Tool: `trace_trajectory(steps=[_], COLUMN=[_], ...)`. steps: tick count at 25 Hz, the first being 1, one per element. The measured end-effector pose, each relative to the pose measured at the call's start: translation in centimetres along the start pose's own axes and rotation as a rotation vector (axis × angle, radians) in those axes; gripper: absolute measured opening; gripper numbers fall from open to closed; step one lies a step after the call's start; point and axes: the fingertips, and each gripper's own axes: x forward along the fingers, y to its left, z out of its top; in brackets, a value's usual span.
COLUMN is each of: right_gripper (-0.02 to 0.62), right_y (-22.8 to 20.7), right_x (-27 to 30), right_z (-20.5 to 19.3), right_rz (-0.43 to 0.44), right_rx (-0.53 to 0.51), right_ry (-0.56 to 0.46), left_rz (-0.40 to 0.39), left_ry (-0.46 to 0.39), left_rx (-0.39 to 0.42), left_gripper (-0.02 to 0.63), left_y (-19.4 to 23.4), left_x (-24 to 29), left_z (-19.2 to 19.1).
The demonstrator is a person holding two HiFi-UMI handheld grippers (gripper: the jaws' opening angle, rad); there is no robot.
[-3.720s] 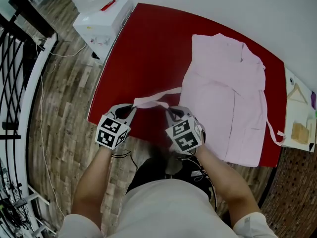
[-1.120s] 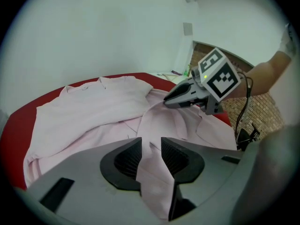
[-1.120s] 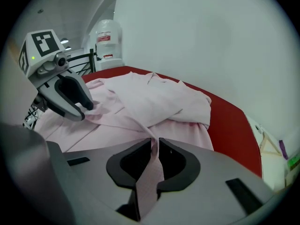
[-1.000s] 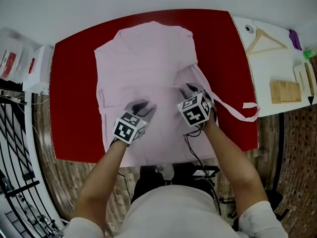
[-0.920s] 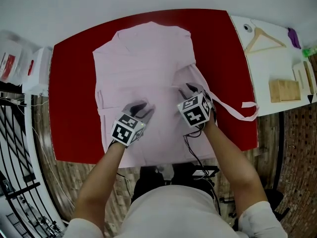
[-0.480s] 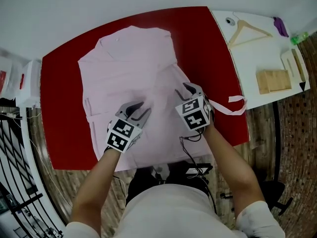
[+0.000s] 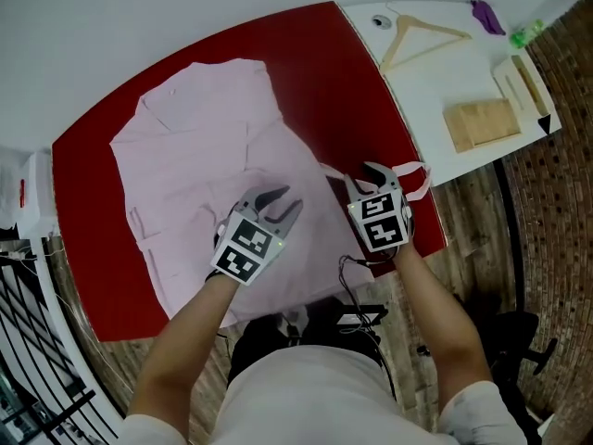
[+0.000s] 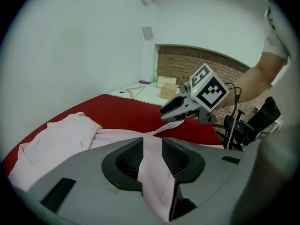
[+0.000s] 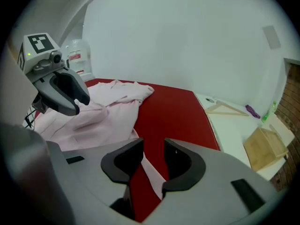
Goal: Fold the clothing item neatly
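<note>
A pink robe-like garment (image 7: pixel 195 156) lies spread on the red table (image 7: pixel 315 54). Its pink belt (image 7: pixel 414 170) runs off the garment to the table's right edge and loops there. My left gripper (image 7: pixel 278 202) hovers over the garment's lower right part. In the left gripper view the belt strip (image 8: pixel 152 163) fills the gap between its pads, so it is shut on the belt. The strip runs taut to my right gripper (image 7: pixel 368 176) near the table's right edge. The belt (image 9: pixel 151 168) crosses between those jaws, which have just eased open a little but still hold it.
A white side table (image 7: pixel 417 91) stands right of the red table, with a wooden hanger (image 7: pixel 422 35), a wooden block (image 7: pixel 480 123) and a purple item (image 7: pixel 488 9) on it. A black railing (image 7: pixel 28 341) stands at the left over wood flooring.
Both grippers have moved together to the right, from over the garment's middle toward the table's right edge, taking the belt along. The belt's free end now loops beside the right gripper.
</note>
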Motion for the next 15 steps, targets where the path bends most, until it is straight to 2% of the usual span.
trace_trajectory(steps=[9,15], right_gripper=[0.133,0.133], right_y=[-7.0,-10.8], right_x=[-2.6,-3.1], right_z=[-4.9,-7.8], right_rz=[-0.160,-0.239], right_rx=[0.062,0.076], right_ry=[0.047,0.107], left_rz=[-0.140,-0.184], left_ry=[0.027,0.078], left_rx=[0.114,0.218], left_gripper=[0.117,0.117], left_y=[-4.7,-6.1], left_x=[5.9,9.5], left_z=[2.6,3.8])
